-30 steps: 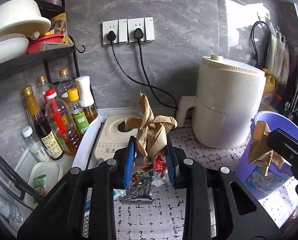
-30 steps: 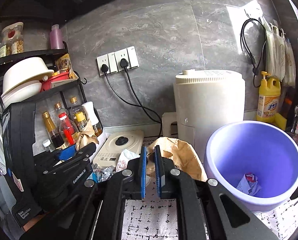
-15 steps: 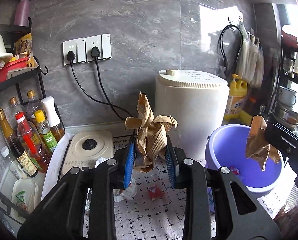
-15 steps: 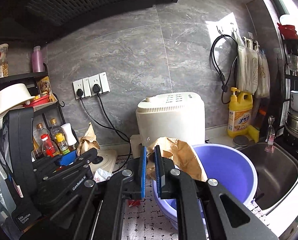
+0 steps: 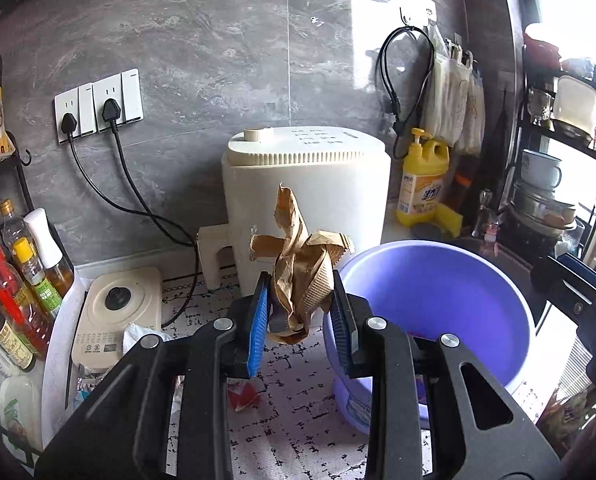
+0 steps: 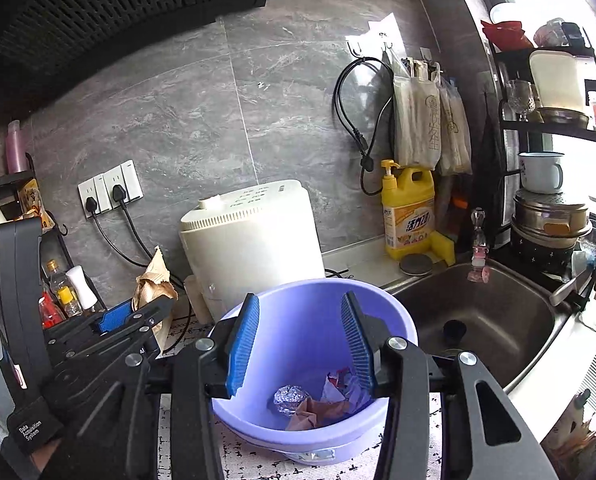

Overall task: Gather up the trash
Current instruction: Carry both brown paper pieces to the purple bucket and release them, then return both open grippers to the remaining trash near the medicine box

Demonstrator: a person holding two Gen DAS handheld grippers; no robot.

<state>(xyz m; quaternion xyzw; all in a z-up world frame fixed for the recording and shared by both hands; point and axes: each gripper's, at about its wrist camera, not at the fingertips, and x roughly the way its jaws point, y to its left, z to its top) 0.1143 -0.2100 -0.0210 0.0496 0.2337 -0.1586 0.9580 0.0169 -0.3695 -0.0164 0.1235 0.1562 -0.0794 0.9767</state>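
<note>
In the left wrist view, my left hand-held gripper (image 5: 298,312) still clamps the crumpled brown paper (image 5: 298,272), now carried up beside the purple bucket (image 5: 478,320) on the bench (image 5: 298,412); a red scrap (image 5: 242,394) remains below. In the right wrist view, my right hand-held gripper (image 6: 300,344) has let go, jaws spread above the bucket, its brown paper (image 6: 310,414) lying inside by the foil ball (image 6: 290,398). One piece delivered.
</note>
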